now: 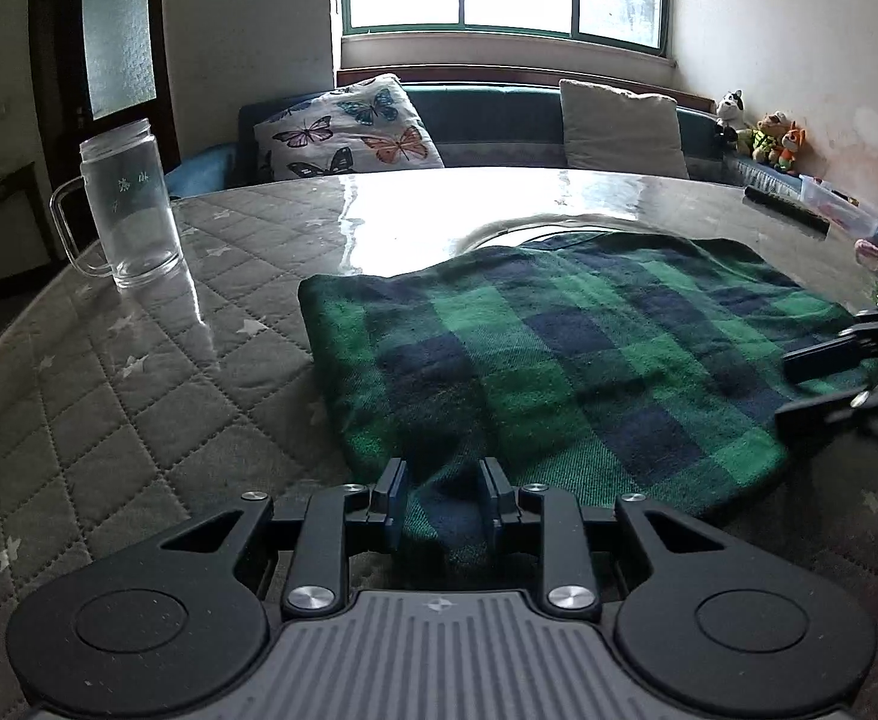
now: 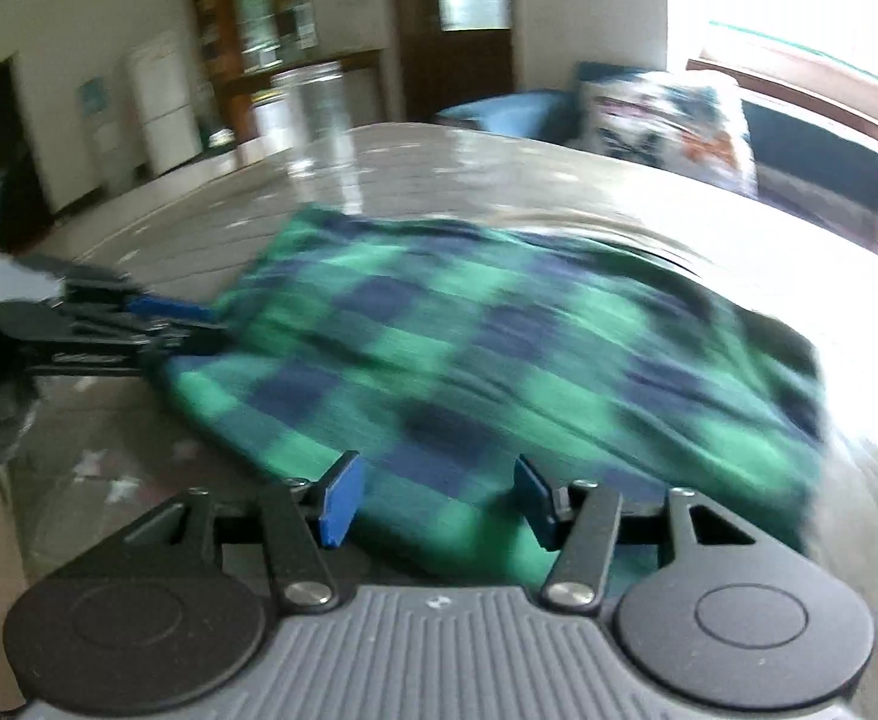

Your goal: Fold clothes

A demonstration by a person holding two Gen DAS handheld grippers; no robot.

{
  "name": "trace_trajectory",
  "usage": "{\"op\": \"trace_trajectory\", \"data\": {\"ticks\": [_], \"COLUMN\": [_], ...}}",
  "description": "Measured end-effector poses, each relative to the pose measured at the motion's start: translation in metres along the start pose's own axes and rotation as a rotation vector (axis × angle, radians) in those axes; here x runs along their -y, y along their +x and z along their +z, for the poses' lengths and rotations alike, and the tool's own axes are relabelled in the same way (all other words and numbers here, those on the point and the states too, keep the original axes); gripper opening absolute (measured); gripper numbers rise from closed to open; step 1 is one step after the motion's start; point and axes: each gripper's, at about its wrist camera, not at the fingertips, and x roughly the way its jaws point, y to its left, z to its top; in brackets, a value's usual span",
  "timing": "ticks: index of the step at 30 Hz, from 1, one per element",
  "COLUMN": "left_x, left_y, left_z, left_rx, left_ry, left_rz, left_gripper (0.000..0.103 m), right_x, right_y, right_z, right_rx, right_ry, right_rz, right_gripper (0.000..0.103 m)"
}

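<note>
The left gripper [image 1: 443,501] pinches the near corner of the plaid cloth [image 1: 565,360], fabric bunched between its pads. The right gripper [image 2: 435,498] gapes over the neighbouring edge, gripping nothing. The folded cloth lies flat on the quilted table [image 1: 138,372], stretching forward from both; both sit low, almost level.

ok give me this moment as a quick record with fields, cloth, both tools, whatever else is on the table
cloth: green and navy plaid cloth, folded into a rough rectangle, lying flat on the table
left tool: at the near edge of the cloth, fabric bunched between its fingers, looks shut on it
right tool: fingers spread open over the cloth edge, not gripping; view blurred
mug: clear glass mug with a handle, upright, left of the cloth and apart from it
table cover: grey quilted, with small stars
background: butterfly pillow behind the table
</note>
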Motion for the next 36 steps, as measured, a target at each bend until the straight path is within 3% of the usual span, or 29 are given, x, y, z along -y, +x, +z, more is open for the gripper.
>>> {"op": "trace_trajectory", "data": {"ticks": [5,10,23,36], "left_x": [0.000,-0.005,-0.022,-0.037], "left_y": [0.001,0.000,0.020,0.075], "left_z": [-0.001,0.006,0.036,0.076], "left_rx": [-0.006,-0.017,-0.027,-0.050], "left_ry": [0.000,-0.023,-0.025,-0.041], "left_rz": [0.002,-0.010,0.012,0.021], "left_gripper": [0.030,0.030,0.030,0.030], "right_x": [0.044,0.058,0.091,0.126], "right_y": [-0.023,-0.034,-0.006,0.030], "right_z": [-0.020,-0.004,0.021,0.044], "right_rx": [0.010,0.070,0.066,0.041], "right_ry": [0.121,0.142,0.182,0.224], "right_rz": [-0.086,-0.107,-0.119,-0.156], "right_gripper": [0.054,0.054,0.050,0.050]}}
